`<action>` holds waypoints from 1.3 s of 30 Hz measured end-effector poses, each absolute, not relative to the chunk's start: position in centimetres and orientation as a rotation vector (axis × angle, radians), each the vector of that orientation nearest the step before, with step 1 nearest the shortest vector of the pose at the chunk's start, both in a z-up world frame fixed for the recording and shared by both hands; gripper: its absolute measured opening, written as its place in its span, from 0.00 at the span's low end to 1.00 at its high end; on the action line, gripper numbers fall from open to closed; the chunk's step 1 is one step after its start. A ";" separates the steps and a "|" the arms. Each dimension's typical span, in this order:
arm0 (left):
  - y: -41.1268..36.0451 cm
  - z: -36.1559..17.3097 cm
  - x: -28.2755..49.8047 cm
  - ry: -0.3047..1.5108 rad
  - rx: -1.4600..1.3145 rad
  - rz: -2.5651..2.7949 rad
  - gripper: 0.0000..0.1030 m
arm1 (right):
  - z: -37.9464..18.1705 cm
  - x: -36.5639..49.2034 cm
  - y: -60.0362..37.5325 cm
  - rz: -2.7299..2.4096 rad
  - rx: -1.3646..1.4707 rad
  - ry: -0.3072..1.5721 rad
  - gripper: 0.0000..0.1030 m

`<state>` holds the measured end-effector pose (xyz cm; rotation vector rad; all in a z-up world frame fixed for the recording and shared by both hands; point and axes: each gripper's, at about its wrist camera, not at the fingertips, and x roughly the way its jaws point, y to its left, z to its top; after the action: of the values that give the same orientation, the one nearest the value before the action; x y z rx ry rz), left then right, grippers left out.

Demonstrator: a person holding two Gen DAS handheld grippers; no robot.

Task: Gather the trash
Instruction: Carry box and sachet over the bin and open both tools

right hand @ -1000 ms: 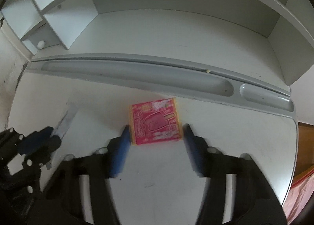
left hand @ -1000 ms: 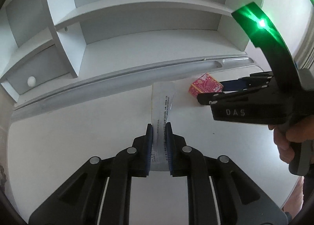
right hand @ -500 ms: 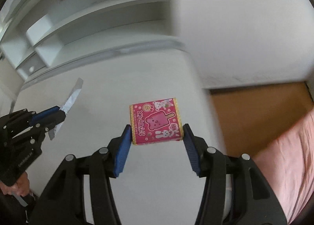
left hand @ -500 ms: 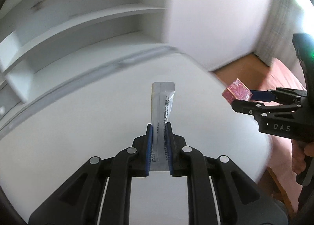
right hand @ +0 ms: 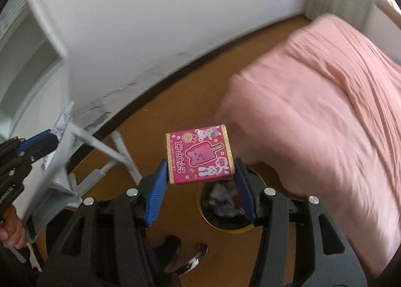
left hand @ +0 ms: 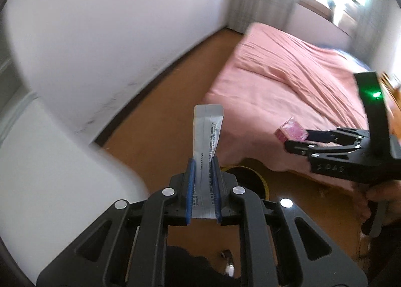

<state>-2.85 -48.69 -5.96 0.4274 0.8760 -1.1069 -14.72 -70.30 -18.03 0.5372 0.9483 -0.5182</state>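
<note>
Pink candy box (right hand: pixel 199 154) is sitting clamped between the blue pads (right hand: pixel 156 193) of the right hand-held gripper (right hand: pixel 200 186), printed face up, in the air over the floor. In the left wrist view the same box (left hand: pixel 292 132) is showing at far right, at the tip of the right hand-held gripper (left hand: pixel 295 141).

Silver sachet wrapper (left hand: pixel 206 151) is standing upright, pinched by the left hand-held gripper (left hand: pixel 203 186), both pads closed on its lower half, upper half sticking out free. From the right wrist view the wrapper (right hand: pixel 61 126) is at far left, held by the left hand-held gripper (right hand: pixel 54 140), crumpled-looking, blurred.

Trash bin (right hand: pixel 223 211) with a yellow rim is sitting on the floor directly below the box, dark contents inside, partly hidden by the right-hand pad. In the left wrist view the bin (left hand: pixel 250 178) is just right of and beyond the wrapper, near the bed corner.

Pink-sheeted bed (right hand: pixel 325 111) is filling the right side, its corner overhanging close to the bin's far-right edge. White bench (left hand: pixel 50 174) edge is at near left; its legs and grey crossbars (right hand: pixel 107 151) are running left of the bin. White wall (left hand: pixel 112 23) with dark baseboard is running along the far side.

Brown wood floor (right hand: pixel 175 101) is open between wall, bench legs and bed. A small metallic item (right hand: pixel 198 254) is lying on the floor near the bin; cannot tell what it is.
</note>
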 end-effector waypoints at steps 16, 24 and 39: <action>-57.3 -18.1 -9.2 1.081 0.613 -1.212 0.12 | -30.4 -20.8 -73.1 -0.565 0.753 1.081 0.50; -58.5 -19.0 -9.6 1.101 0.612 -1.239 0.12 | -29.9 -21.2 -73.8 -0.566 0.769 1.051 0.51; -59.6 -18.3 -10.4 1.069 0.612 -1.289 0.63 | -24.0 -21.9 -74.1 -0.602 0.746 0.914 0.68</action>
<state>-10.37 -59.55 -18.25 0.6117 1.0687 -1.2894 -21.89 -74.13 -24.05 0.7461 0.9143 -0.6021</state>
